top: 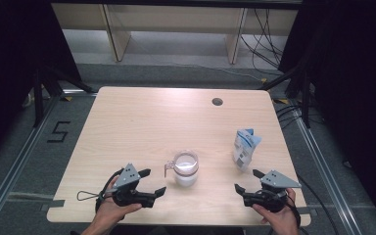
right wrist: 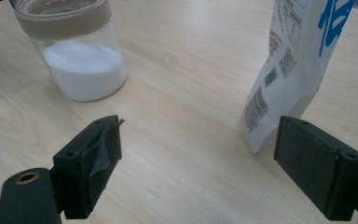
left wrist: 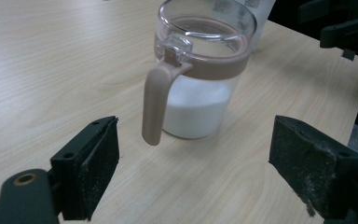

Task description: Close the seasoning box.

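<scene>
The clear plastic jar with a tan band, tan handle and see-through lid [top: 185, 168] stands upright near the front middle of the pale wood worktop [top: 142, 122], about a third full of white powder. In the left gripper view I see its handle [left wrist: 156, 105] hanging toward my left claw, with the lid's clear tab just above it. My left claw [top: 154, 182] sits just to the left of the jar, low over the worktop, and its jaws are spread wide with nothing between the pads; the handle is in front of the gap, apart from both pads. The hand behind it rests at the front edge of the worktop, and a cable loops out to its left.

To the right of the jar, well apart from it, stands the white and blue paper bag with printed barcodes [top: 245, 148], upright, its top crumpled. My right claw [top: 248, 182] lies in front of that bag, near the front right corner of the worktop, and its jaws are also spread fully, holding nothing. In the right gripper view the bag [right wrist: 289, 70] rises just beyond the right jaw's pad, and the jar [right wrist: 77, 51] stands farther off to the left.

A small dark round hole [top: 217, 102] sits in the far part of the worktop.
</scene>
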`<state>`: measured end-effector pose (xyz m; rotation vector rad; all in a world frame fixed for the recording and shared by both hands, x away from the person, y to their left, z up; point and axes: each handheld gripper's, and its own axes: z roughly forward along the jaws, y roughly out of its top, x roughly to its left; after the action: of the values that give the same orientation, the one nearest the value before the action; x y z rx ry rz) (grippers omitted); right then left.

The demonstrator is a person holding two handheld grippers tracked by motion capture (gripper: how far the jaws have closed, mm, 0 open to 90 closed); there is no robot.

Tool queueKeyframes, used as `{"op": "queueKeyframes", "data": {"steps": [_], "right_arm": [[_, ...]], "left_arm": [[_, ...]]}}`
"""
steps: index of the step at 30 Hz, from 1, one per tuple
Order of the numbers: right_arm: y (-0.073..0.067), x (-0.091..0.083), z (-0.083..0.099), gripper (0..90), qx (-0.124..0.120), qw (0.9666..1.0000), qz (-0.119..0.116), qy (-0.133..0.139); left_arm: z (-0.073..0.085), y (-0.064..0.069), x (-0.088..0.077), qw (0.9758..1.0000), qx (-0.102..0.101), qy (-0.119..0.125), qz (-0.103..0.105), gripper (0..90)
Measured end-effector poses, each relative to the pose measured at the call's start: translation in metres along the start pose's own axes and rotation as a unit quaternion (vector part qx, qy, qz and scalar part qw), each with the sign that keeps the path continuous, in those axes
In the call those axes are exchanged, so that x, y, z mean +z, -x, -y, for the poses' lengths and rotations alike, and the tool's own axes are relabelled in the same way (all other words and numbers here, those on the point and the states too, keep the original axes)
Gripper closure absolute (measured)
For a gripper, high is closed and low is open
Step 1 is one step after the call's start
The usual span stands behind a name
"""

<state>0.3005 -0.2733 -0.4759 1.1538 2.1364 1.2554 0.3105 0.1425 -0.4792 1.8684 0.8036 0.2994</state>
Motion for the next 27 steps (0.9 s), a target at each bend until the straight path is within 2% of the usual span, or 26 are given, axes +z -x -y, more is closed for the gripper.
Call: {"op": "queueKeyframes", "data": {"steps": [1,2,4,5,7,8,13,15,16,18,19,20,23,25,27], "right_arm": [[0.001,0.001,0.0,16.0,-0.015,0.9999,0.001,0.003],[0.001,0.001,-0.001,16.0,-0.019,0.9998,-0.005,0.003],[0.0,0.001,-0.001,15.9,-0.023,0.9997,-0.001,0.001],[0.0,0.002,-0.001,16.0,-0.02,0.9998,-0.008,0.001],[0.0,0.002,-0.001,16.0,-0.026,0.9997,-0.005,0.001],[-0.001,0.001,-0.001,16.0,-0.017,0.9998,-0.005,-0.001],[-0.001,0.001,-0.001,16.0,-0.015,0.9999,-0.003,-0.002],[-0.004,0.0,-0.001,16.0,-0.005,1.0,-0.001,-0.006],[-0.003,0.0,-0.002,16.0,-0.011,0.9999,-0.004,-0.01],[-0.003,0.003,-0.001,16.0,-0.019,0.9998,-0.009,-0.004],[-0.003,0.002,-0.001,16.0,-0.022,0.9997,-0.005,-0.007],[-0.005,0.002,-0.001,16.0,-0.013,0.9999,-0.006,-0.009],[-0.004,0.003,-0.001,16.0,-0.022,0.9996,-0.012,-0.01],[-0.007,0.004,0.0,16.0,-0.005,0.9996,-0.024,-0.016],[-0.007,0.006,0.001,16.0,-0.015,0.9992,-0.035,-0.013]], "left_arm": [[0.004,0.001,0.003,1.0,0.001,-0.006,0.002,15.6],[0.004,0.001,0.003,1.0,0.001,-0.006,0.002,15.6],[0.008,0.002,0.005,0.9999,0.004,-0.015,0.004,15.6],[0.009,0.002,0.005,0.9999,0.003,-0.012,0.007,15.6],[0.009,0.001,0.005,0.9999,0.005,-0.015,0.006,15.6],[0.009,0.001,0.004,0.9999,0.005,-0.015,0.006,15.6],[0.012,0.003,0.001,0.9999,0.009,-0.014,-0.001,15.6],[0.014,0.002,-0.003,0.9999,0.005,-0.013,-0.001,15.6],[0.015,0.002,-0.005,0.9998,0.006,-0.018,-0.006,15.7],[0.016,0.001,-0.005,0.9999,0.005,-0.015,0.0,15.6],[0.017,0.001,-0.007,0.9998,0.004,-0.018,-0.003,15.6],[0.018,0.0,-0.007,0.9999,0.002,-0.017,-0.003,15.6],[0.019,0.001,-0.009,0.9998,0.001,-0.018,-0.005,15.7],[0.02,0.001,-0.011,0.9997,0.004,-0.022,-0.005,15.7],[0.023,0.002,-0.013,0.9996,0.001,-0.028,-0.006,15.7]]}}
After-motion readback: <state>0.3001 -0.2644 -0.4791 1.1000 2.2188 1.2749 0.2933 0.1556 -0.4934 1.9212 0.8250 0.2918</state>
